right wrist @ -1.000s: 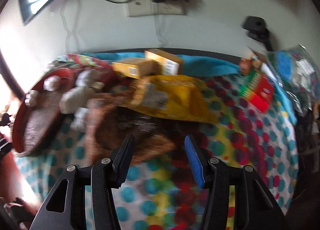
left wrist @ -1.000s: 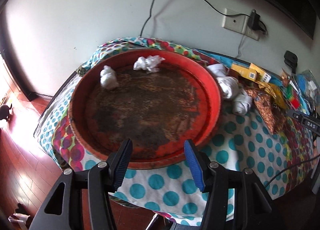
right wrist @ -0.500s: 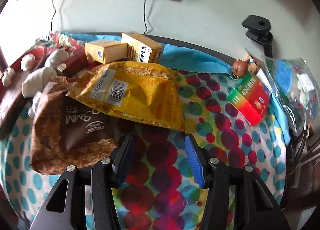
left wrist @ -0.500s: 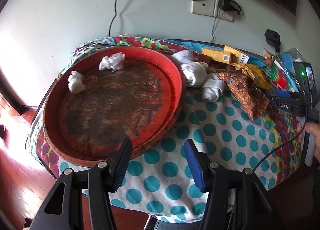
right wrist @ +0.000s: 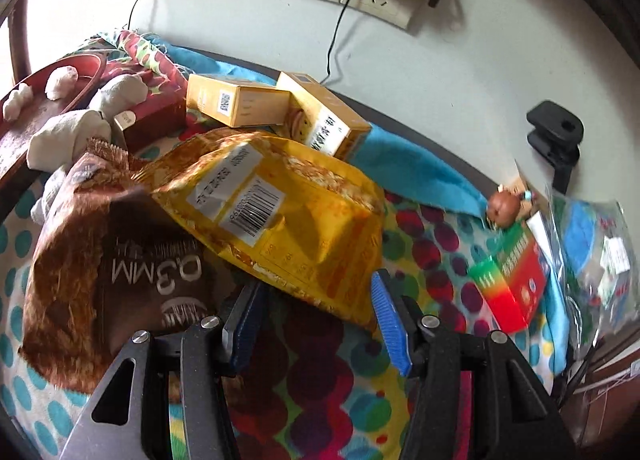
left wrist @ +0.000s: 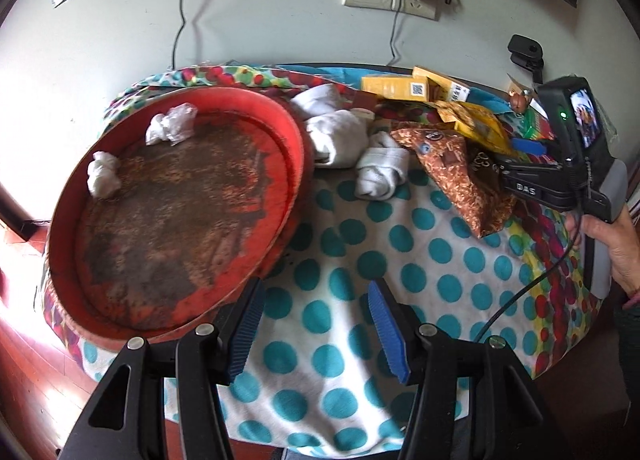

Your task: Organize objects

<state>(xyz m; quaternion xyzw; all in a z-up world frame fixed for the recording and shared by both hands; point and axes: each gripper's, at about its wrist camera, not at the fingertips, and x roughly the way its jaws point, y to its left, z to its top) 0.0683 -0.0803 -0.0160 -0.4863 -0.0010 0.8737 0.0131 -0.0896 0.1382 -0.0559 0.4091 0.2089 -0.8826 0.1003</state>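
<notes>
right gripper (right wrist: 316, 324) nearer yellow bag (right wrist: 288, 215)

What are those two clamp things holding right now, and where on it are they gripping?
Nothing. The left gripper hangs open over bare dotted cloth. The right gripper is open too; the yellow bag's lower edge lies between its jaws, not pinched.
</notes>
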